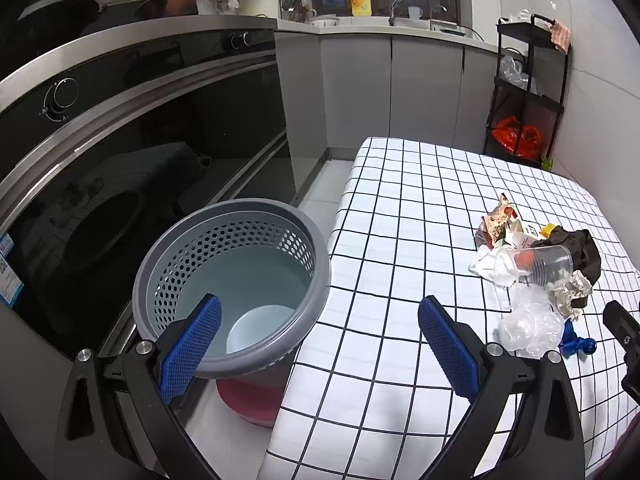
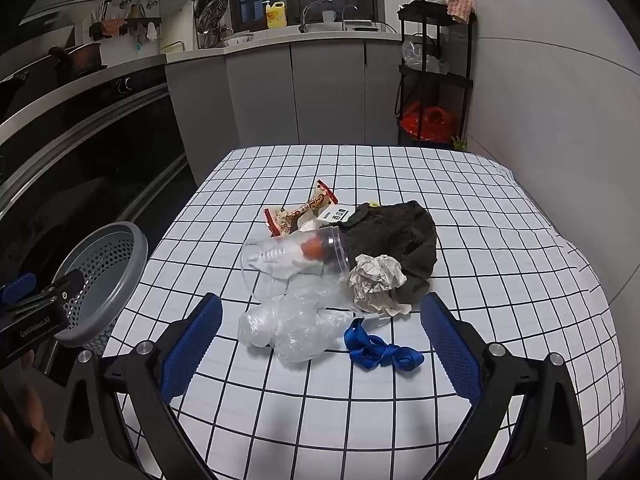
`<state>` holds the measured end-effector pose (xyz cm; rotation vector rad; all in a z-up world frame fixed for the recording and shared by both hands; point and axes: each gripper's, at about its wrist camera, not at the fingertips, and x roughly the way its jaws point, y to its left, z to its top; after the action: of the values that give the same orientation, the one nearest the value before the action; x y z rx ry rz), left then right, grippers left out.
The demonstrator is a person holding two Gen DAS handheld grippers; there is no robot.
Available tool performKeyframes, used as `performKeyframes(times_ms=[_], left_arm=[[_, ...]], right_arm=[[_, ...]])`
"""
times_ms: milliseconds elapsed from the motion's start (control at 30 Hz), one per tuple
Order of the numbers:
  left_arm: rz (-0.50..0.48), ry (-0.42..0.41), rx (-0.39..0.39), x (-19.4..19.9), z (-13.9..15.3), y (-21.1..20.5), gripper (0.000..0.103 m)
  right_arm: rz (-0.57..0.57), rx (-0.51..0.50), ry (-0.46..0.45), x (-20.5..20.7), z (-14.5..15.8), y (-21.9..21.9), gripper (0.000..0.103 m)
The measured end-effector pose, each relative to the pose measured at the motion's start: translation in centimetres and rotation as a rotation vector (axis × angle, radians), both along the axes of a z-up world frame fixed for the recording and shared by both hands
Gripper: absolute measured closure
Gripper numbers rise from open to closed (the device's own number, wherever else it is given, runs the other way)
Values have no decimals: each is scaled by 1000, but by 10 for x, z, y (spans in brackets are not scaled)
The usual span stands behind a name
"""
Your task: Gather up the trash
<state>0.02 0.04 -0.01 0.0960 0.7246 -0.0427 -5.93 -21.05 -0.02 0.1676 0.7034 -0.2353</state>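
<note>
Nearest the lens, the right gripper (image 2: 320,332) is hanging with its blue fingers (image 2: 192,344) spread wide and gripping nothing, tilting down at the checked tablecloth (image 2: 500,280). At far left, the left gripper (image 1: 320,340) is likewise standing fully spread and empty, straddling the rim of the grey basket (image 1: 168,248) beside the table. Moving right, the trash heap is lying mid-table: crumpled clear bag (image 2: 288,328) and blue ribbon (image 2: 380,350) sitting just ahead of the right fingers, between their lines; tipped clear cup (image 2: 288,256), paper ball (image 2: 376,280) and dark cloth (image 2: 400,236) lying beyond. Likely risks: pads snagging the tablecloth and dragging it; the slick bag slipping loose; the cup rolling off when its neighbours are being disturbed
</note>
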Motion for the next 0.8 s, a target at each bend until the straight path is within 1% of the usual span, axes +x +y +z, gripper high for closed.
performKeyframes(times_ms=[267,300,433,467,500,800], left_arm=[[-3,-8,14,1,1,-1,6],[-3,-10,6,2,5,1,6],[-4,-11,5,5,7,3,6],[-3,-16,5,1,8,2,6],[-2,-21,4,-2,4,2,6],[-5,-23,4,-2,3,3,6]], right_arm=[[2,5,-3,-1,1,-2,8],[2,5,-3,-1,1,-2,8],[4,7,-3,0,1,-1,8],[5,7,-2,0,1,-1,8],[3,6,-4,0,1,0,8],[4,2,-8,-1,0,1,8]])
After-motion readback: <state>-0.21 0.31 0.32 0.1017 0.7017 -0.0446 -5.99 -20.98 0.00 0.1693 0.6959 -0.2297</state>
